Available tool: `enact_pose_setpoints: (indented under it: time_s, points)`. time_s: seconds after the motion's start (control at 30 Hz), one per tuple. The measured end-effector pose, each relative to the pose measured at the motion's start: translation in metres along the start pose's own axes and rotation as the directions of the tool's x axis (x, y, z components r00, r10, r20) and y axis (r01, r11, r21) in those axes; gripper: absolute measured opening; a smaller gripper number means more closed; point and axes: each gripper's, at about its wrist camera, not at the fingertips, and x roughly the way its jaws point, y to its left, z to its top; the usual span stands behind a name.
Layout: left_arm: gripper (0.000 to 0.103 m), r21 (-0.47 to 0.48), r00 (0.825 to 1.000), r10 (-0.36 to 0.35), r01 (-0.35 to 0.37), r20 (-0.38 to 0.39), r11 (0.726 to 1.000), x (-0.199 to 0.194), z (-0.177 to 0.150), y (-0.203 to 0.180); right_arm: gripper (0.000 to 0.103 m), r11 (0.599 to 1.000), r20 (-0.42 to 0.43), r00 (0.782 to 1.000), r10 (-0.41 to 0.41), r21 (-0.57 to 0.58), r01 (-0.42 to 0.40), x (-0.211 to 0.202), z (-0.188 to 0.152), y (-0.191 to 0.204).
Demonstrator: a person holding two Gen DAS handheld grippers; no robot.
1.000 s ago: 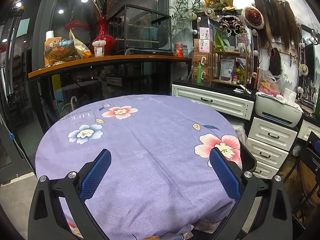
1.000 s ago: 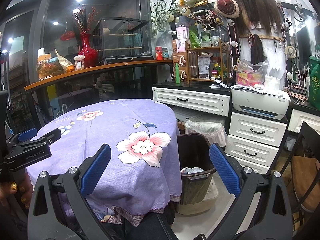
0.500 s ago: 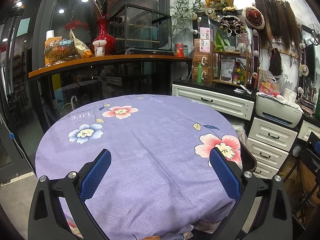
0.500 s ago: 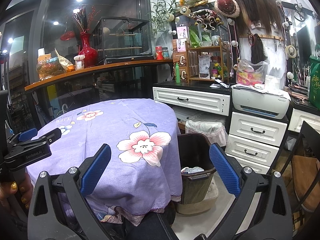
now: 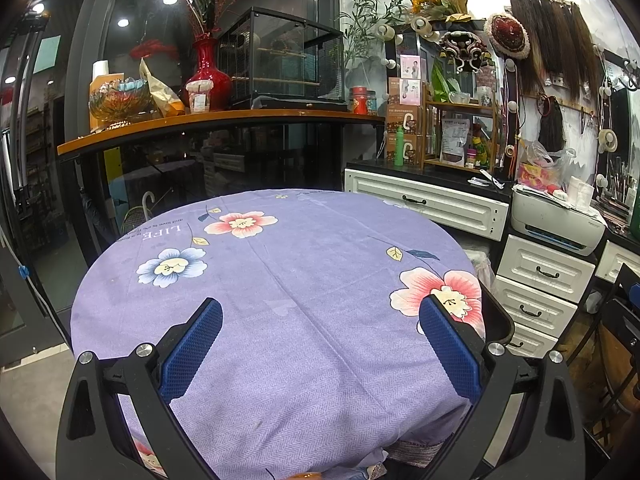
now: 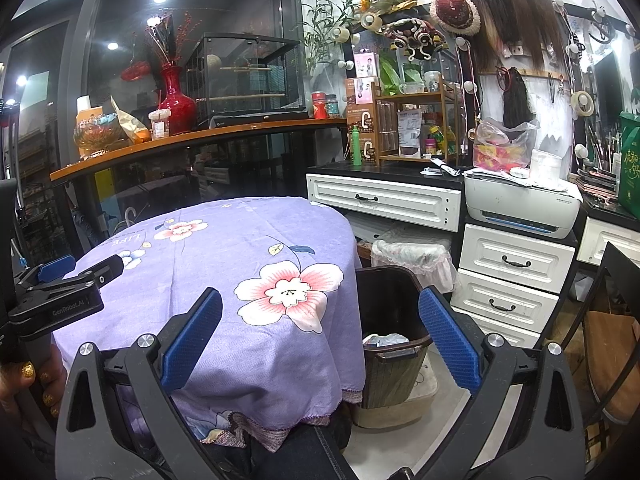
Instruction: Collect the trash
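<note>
Left hand-held gripper (image 5: 320,322) hovered over purple floral-cloth tabletop (image 5: 304,280), jaws apart, empty; right hand-held gripper (image 6: 320,320) likewise. Nothing shifted since second before. White crumpled trash (image 6: 385,340) lay inside dark ribbed bin (image 6: 394,372) beside tabletop; collection likely finished.

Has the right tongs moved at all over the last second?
No. In the right wrist view, the right tongs frame the dark trash bin and the tablecloth's pink flower exactly as before.

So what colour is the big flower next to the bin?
Pink and white, printed on the purple tablecloth; the big flower shows best in the right wrist view.
</note>
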Motion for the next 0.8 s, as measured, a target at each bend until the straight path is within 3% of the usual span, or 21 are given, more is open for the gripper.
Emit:
enact_pose_setpoints:
  time_s: [0.8]
  points:
    - [0.098, -0.008, 1.0, 0.007, -0.007, -0.004, 1.0, 0.0006, 0.0002, 0.0, 0.097, 1.0, -0.002, 1.0, 0.001, 0.0, -0.001, -0.0005, -0.0016, 0.0027]
